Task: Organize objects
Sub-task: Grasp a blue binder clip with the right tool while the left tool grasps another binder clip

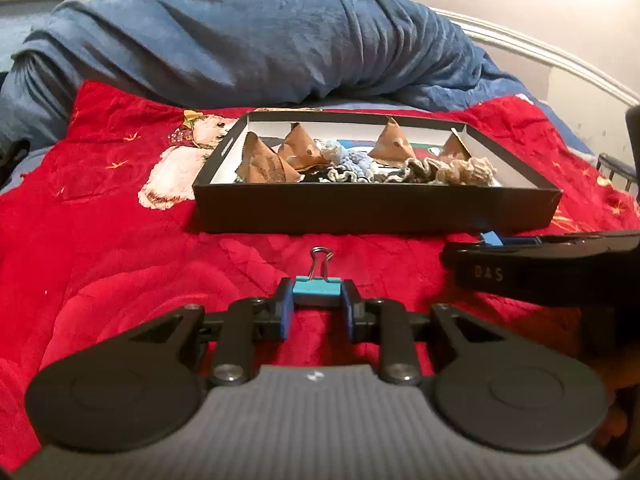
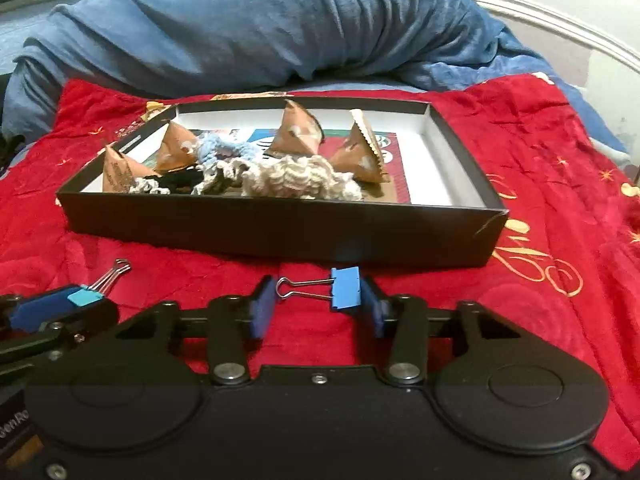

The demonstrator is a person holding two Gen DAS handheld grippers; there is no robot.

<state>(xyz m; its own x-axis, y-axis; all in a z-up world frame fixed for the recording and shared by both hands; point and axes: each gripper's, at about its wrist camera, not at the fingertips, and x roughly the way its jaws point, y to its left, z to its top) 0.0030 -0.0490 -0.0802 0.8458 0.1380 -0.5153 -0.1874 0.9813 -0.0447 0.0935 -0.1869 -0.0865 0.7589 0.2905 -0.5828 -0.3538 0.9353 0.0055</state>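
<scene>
A teal binder clip (image 1: 317, 286) sits between the fingers of my left gripper (image 1: 317, 300), which is shut on its sides, wire handles pointing at the box. It also shows in the right wrist view (image 2: 86, 298). A blue binder clip (image 2: 345, 288) lies on the red blanket between the fingers of my right gripper (image 2: 316, 304), which is open; the right pad (image 2: 372, 304) is next to the clip body, the left pad is apart from the handles. A black box (image 1: 372, 208) holds several brown paper pyramids (image 1: 266, 164) and crocheted pieces (image 2: 296, 180).
The red blanket (image 1: 100, 240) with a white dog print covers the bed. A bunched blue duvet (image 1: 260, 40) lies behind the box. A white bed rail (image 1: 540, 52) curves at the right. My right gripper's body (image 1: 540, 268) lies at the right in the left wrist view.
</scene>
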